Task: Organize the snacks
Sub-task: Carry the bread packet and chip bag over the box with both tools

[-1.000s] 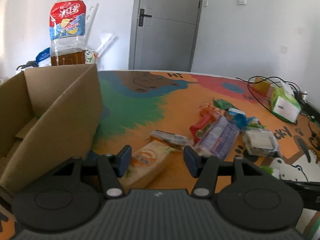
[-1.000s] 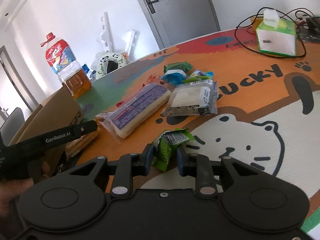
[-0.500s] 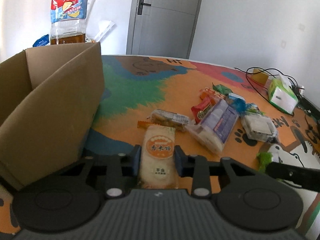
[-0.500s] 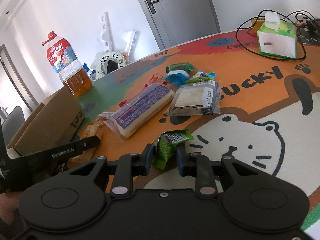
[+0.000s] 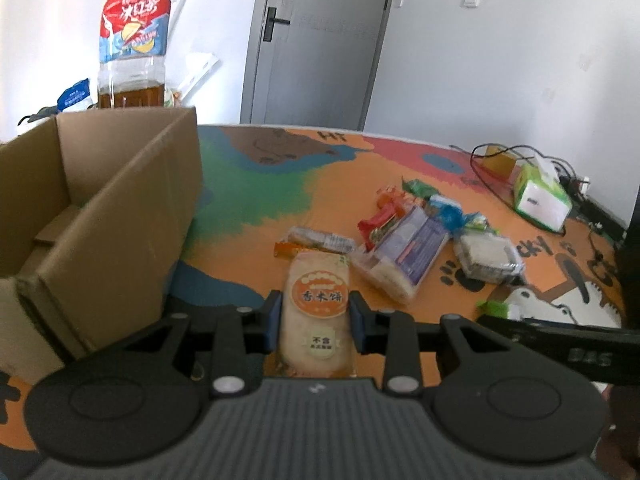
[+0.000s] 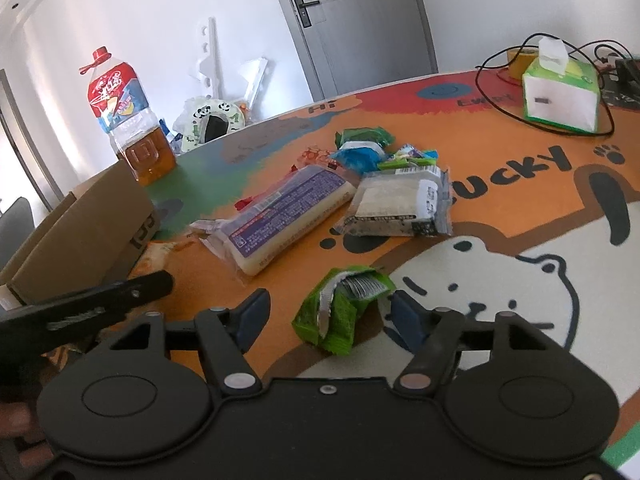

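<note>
My left gripper (image 5: pixel 316 318) is shut on a pale rice-cracker pack (image 5: pixel 318 312) with an orange round label, held just above the mat beside the open cardboard box (image 5: pixel 100 216). My right gripper (image 6: pixel 328 314) is open, its fingers either side of a crumpled green snack packet (image 6: pixel 340 308) that lies on the mat. Several more snacks lie in a pile: a long purple-labelled pack (image 6: pixel 280 216), a clear-wrapped white pack (image 6: pixel 400 204), red (image 5: pixel 376 224), blue (image 6: pixel 358 154) and green (image 6: pixel 364 134) packets. The left gripper also shows in the right wrist view (image 6: pixel 148 286).
A big bottle of brown drink (image 5: pixel 132 48) stands behind the box. A green tissue box (image 6: pixel 560 96) with black cables (image 6: pixel 504 92) sits at the far right of the colourful mat (image 6: pixel 520 200). A grey door is behind the table.
My left gripper closed on the rice-cracker pack and lifted it slightly. My right gripper opened and let go of the green packet, which now lies on the mat.
</note>
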The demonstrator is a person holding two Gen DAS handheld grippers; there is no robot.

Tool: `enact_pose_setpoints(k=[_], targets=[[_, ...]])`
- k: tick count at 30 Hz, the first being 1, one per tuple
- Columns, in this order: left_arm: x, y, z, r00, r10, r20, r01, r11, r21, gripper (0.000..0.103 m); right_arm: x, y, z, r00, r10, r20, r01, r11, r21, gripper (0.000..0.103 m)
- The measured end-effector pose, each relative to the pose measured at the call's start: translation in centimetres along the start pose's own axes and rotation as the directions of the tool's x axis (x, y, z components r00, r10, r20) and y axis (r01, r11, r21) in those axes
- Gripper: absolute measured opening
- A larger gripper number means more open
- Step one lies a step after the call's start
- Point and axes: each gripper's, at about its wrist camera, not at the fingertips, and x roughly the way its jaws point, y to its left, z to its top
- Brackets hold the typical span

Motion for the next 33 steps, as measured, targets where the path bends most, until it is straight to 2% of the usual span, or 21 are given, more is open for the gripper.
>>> enact_pose_setpoints(k=[1, 2, 5, 8, 18, 33], targets=[[-0.2, -0.1, 0.1, 1.000, -0.003, 0.005, 0.003, 1.000, 0.000, 0.033, 0.1, 0.1, 0.1, 1.000, -0.009, 0.000, 0.009, 1.000, -0.006, 0.053], [-0.4, -0.1, 0.3, 1.000, -0.006, 0.010, 0.006, 1.000, 0.000, 0.033, 0.3, 0.2, 0.2, 1.000, -0.017, -0.005, 0.017, 1.000, -0.011, 0.033], [-1.2, 0.0, 0.6, 1.000, -0.012, 0.028, 0.012, 1.000, 0.000, 0.033, 0.1, 0.2, 0.6, 1.000, 0.025, -0.014, -0.025, 1.000, 0.017, 0.033], [-1.9, 0.2, 1.0, 0.999, -0.013, 0.048, 0.013, 1.000, -0.003, 0.033, -0.9, 1.0, 0.9, 1.000, 0.018, 0.024, -0.017, 1.000, -0.017, 0.033], [-5.0, 1.4, 2.7, 0.993, -0.012, 0.119, 0.016, 0.999, -0.037, 0.033, -2.8, 4.5, 2.5, 0.994, 0.075, 0.086, -0.069, 0.995, -0.072, 0.033], [-9.6, 5.1, 4.9, 0.975, 0.041, 0.220, -0.022, 0.996, -0.087, 0.033, -4.7, 10.2, 4.6, 0.969, 0.179, 0.170, -0.149, 0.973, -0.175, 0.032]])
